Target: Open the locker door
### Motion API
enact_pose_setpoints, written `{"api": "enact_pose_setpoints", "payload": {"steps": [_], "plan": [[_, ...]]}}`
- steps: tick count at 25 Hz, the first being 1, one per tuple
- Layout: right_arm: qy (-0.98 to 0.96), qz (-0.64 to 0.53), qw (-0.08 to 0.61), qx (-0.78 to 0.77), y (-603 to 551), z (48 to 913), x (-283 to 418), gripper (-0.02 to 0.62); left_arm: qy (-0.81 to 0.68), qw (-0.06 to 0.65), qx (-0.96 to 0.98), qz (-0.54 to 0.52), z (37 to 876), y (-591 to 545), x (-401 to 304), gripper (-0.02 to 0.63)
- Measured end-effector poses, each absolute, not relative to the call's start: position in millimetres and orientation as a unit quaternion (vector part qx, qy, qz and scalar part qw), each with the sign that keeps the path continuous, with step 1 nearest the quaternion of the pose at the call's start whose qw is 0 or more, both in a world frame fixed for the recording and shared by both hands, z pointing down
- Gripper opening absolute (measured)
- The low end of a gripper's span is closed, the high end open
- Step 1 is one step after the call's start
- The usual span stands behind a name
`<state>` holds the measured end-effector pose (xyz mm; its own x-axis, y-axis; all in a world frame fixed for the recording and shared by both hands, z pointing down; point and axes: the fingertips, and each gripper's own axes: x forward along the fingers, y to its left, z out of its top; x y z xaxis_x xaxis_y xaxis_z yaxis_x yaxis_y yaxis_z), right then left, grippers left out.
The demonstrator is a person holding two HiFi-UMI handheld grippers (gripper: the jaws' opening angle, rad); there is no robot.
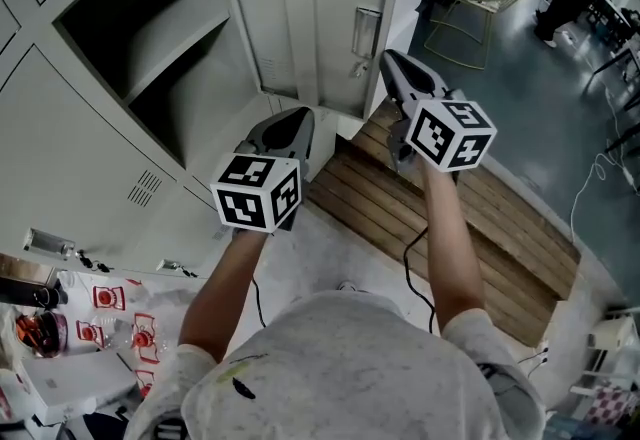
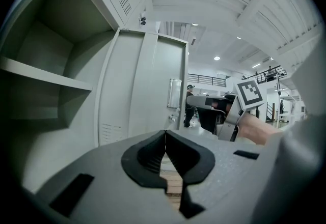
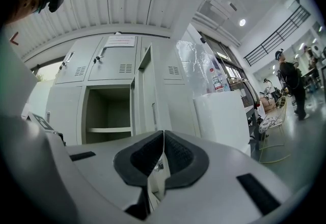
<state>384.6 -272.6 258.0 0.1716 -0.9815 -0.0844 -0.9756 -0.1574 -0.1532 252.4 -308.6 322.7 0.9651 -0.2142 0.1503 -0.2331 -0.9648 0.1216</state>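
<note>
Facing the lockers, a person held the left gripper (image 1: 298, 118) and right gripper (image 1: 397, 66) with jaws pressed together on nothing. The locker door (image 1: 340, 18) stood wide open just ahead. Opening looked complete, and the next move likely called for simply drawing back.

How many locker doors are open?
1. The open door stands swung out, right of the locker with the shelf. The other doors in view are shut; more may be out of view.
</note>
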Motion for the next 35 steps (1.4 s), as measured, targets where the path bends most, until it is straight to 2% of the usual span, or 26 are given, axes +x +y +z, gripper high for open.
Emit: {"api": "enact_pose_setpoints", "payload": {"steps": [16, 35], "plan": [[0.625, -0.012, 0.092, -0.775, -271, 255, 396, 0.011, -0.128, 0.069, 0.987, 0.066, 323, -312, 254, 0.008], [0.637, 0.002, 0.041, -0.77, -250, 265, 318, 0.009, -0.118, 0.07, 0.988, 0.069, 323, -293, 226, 0.007]]}}
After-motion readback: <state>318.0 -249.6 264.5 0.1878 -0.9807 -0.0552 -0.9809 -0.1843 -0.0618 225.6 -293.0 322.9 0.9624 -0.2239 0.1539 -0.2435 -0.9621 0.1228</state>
